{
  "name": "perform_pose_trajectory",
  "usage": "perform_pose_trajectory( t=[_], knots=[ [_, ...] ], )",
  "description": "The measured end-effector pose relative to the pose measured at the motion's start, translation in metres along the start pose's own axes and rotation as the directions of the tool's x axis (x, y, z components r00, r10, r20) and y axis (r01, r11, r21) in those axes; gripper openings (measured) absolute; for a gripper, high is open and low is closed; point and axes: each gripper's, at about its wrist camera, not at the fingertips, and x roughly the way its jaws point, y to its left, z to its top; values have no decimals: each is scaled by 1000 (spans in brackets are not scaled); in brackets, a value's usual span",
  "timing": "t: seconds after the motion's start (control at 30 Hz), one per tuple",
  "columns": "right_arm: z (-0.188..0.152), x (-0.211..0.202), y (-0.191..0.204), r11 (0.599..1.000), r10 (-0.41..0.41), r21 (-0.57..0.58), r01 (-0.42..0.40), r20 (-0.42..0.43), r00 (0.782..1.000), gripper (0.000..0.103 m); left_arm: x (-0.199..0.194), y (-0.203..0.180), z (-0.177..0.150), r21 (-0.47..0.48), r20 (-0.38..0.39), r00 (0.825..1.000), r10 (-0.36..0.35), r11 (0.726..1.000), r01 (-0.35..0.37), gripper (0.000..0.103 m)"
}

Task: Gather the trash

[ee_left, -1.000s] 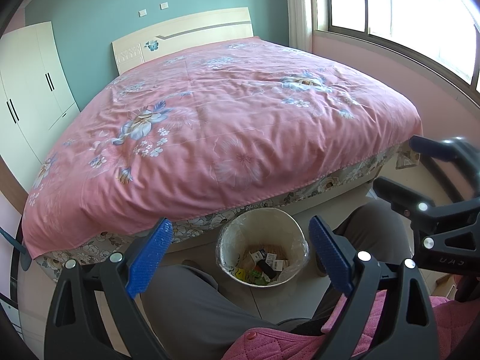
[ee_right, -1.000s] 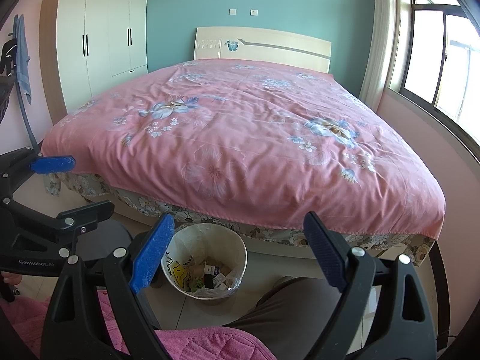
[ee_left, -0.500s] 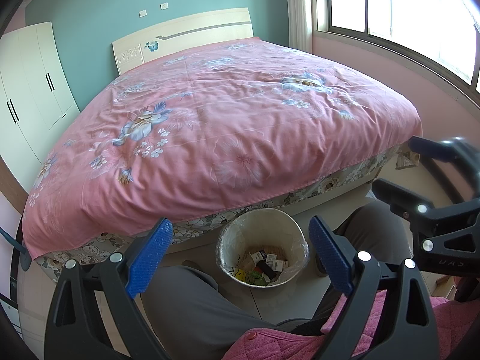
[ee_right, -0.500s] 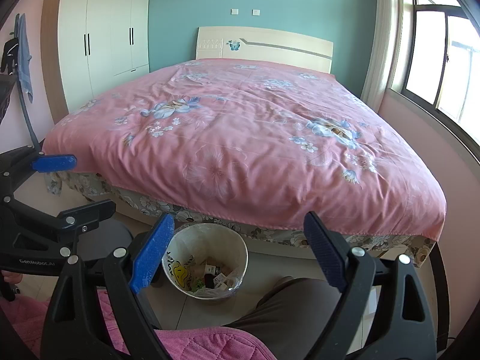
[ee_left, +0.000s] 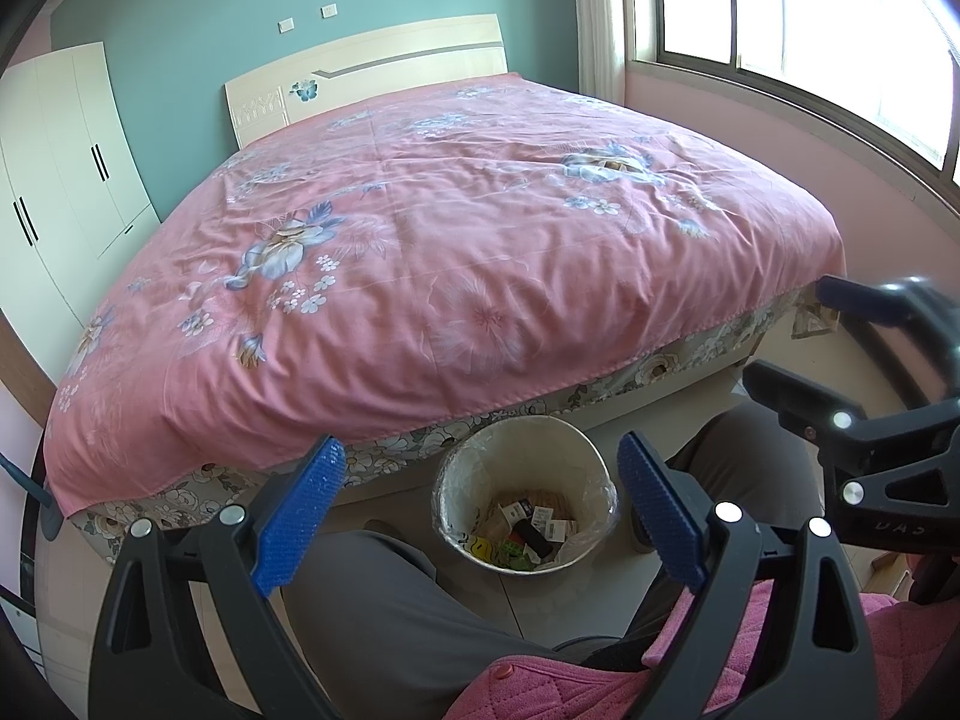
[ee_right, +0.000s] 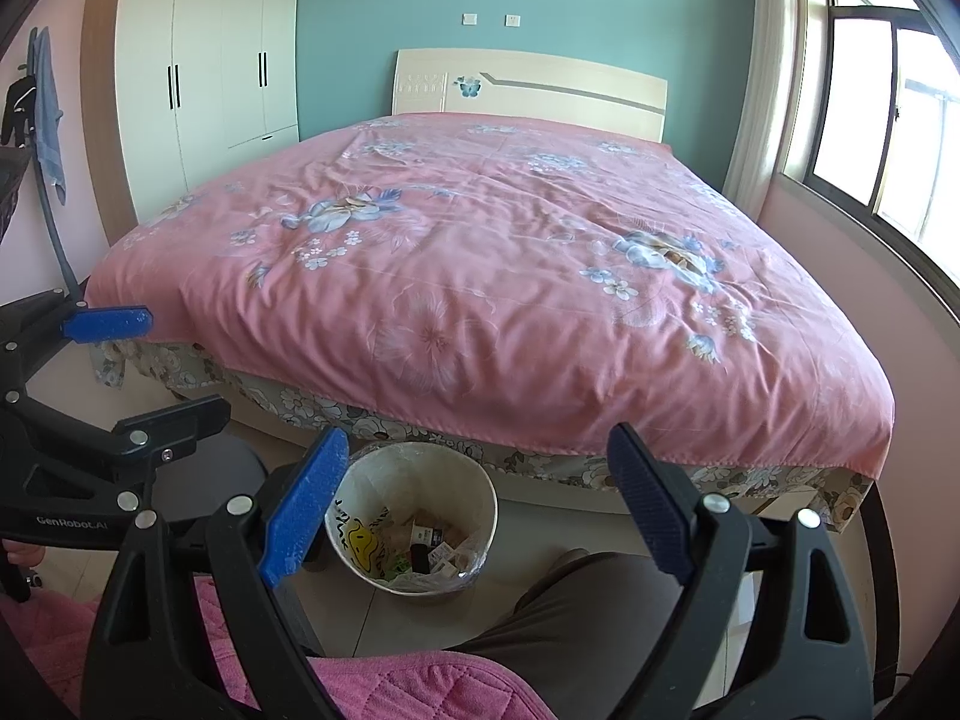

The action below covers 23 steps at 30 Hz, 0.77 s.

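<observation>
Both grippers are held low in front of a seated person, angled downward toward the floor at the foot of a bed; the left gripper (ee_left: 480,510) has its blue-padded jaws spread wide with nothing between the pads, and the right gripper (ee_right: 474,504) likewise stands wide apart and grips nothing. In the left wrist view the right gripper appears at the right edge, side-on, its two fingers parted; in the right wrist view the left gripper shows at the left edge in the same way, so the two tools sit side by side and apart.

The waste bin (ee_left: 447,483) stands on the floor just beyond the fingertips, framed between the jaws in each view, though below them and not touched; it is a pale round bin lined with a clear bag, and the trash (ee_left: 528,531) lies at its bottom: small boxes, scraps of paper, a dark piece and something green; a yellow smiley print (ee_right: 360,537) shows on its inner wall.

The person's knees in grey trousers (ee_left: 384,612) flank the bin, with a pink quilted garment (ee_right: 408,684) in the lap; the bin sits against the bed (ee_right: 498,276), which is covered by a pink floral quilt over a flowered valance; the floor is pale tile (ee_right: 384,618); a white wardrobe (ee_right: 204,84) stands by the teal wall, and a window (ee_left: 798,18) lights the room.
</observation>
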Motion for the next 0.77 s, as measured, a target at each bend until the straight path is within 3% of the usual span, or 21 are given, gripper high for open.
perform_pose_trajectory(
  t=[0.77],
  knots=[
    [-1,0,-1,1000,3,-2,-3,0,1000,87,0,0,2,-5,-1,1000,-5,1000,5,94]
  ],
)
